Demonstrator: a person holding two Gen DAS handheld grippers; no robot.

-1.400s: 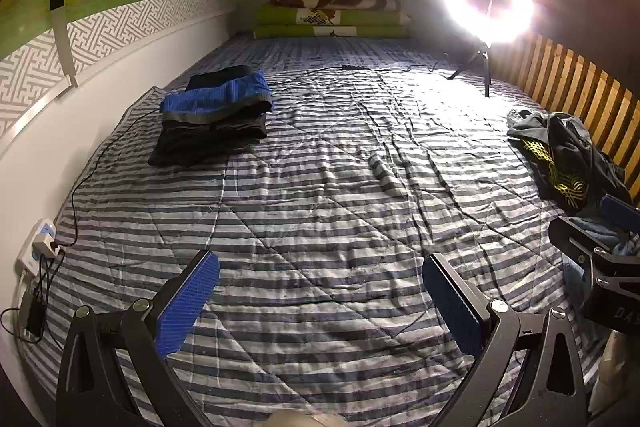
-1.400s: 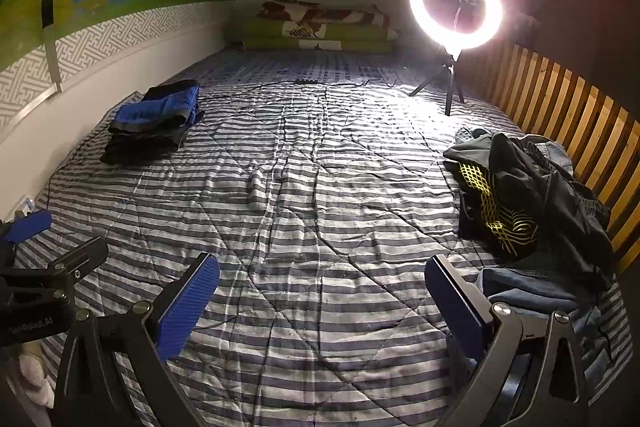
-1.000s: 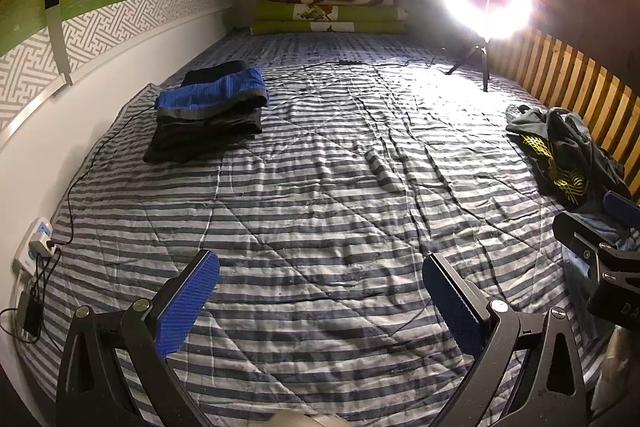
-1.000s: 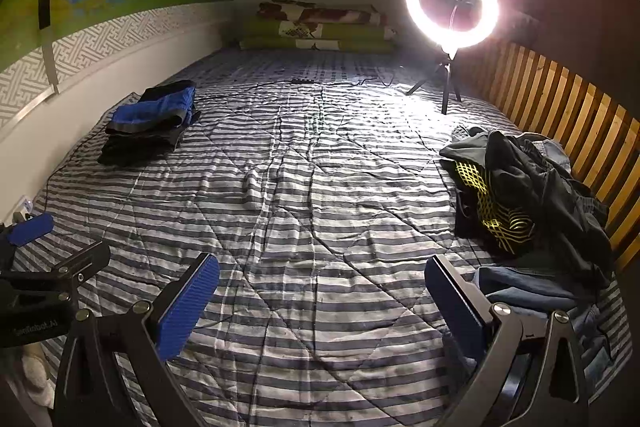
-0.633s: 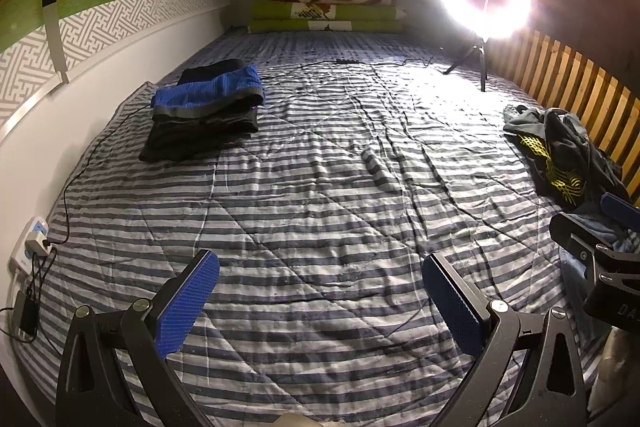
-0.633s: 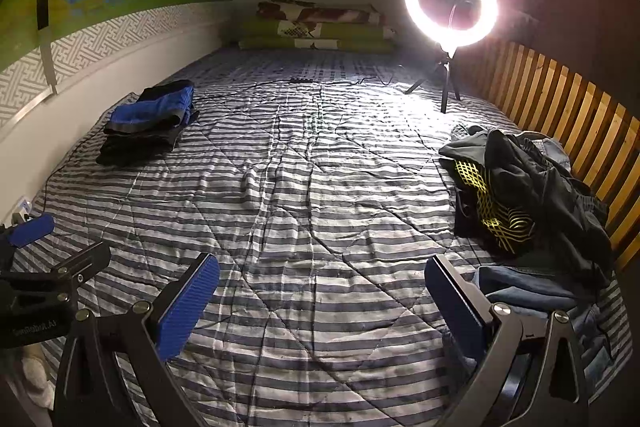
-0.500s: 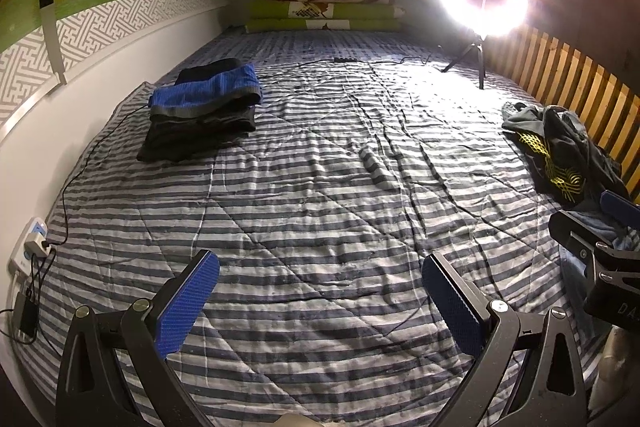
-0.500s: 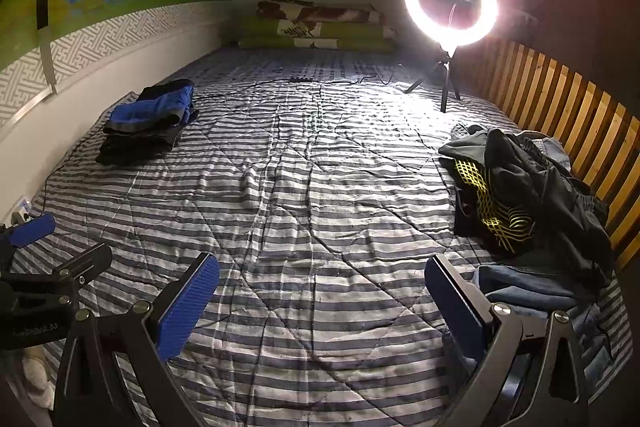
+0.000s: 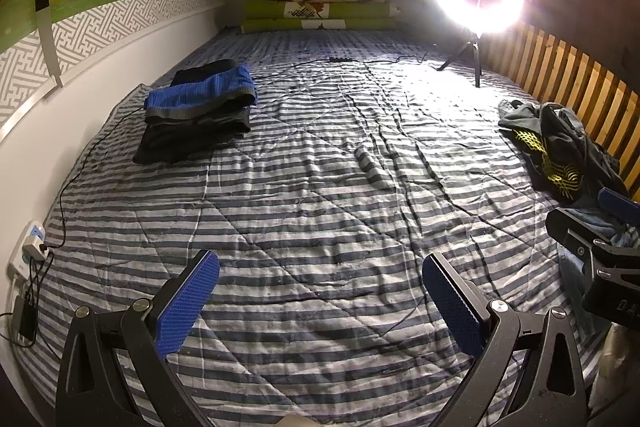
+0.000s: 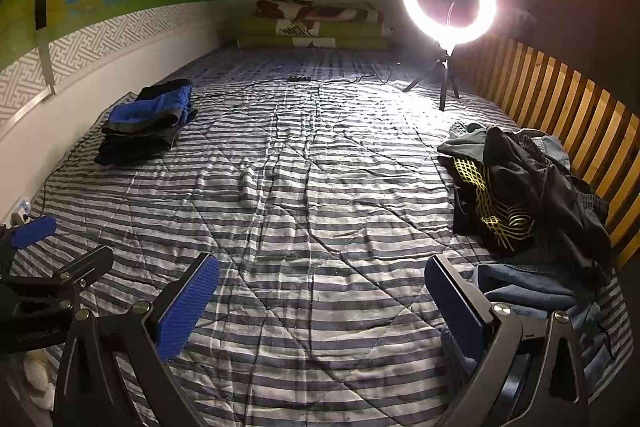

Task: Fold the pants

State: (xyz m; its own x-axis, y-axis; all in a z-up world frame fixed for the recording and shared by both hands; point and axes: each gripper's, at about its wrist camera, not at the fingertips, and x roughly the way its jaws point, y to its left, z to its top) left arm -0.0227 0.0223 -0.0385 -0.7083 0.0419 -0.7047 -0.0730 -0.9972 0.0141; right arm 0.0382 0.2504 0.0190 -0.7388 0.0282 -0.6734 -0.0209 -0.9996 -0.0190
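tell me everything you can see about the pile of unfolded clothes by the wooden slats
The pile of unfolded clothes lies crumpled on the striped quilt at its right edge, against the wooden slat rail. On top is a dark, limp garment with a yellow lattice print; grey-green fabric shows at the far end, blue denim at the near end. Nothing is folded or flat. The right gripper hangs open beside the denim, gripping nothing.

Before you lies a matt, wrinkled quilted cloth cover [image 9: 320,227]. Your gripper pads [image 10: 188,307] are ribbed blue rubber on matt black plastic. Slatted wood rail [image 10: 560,99].
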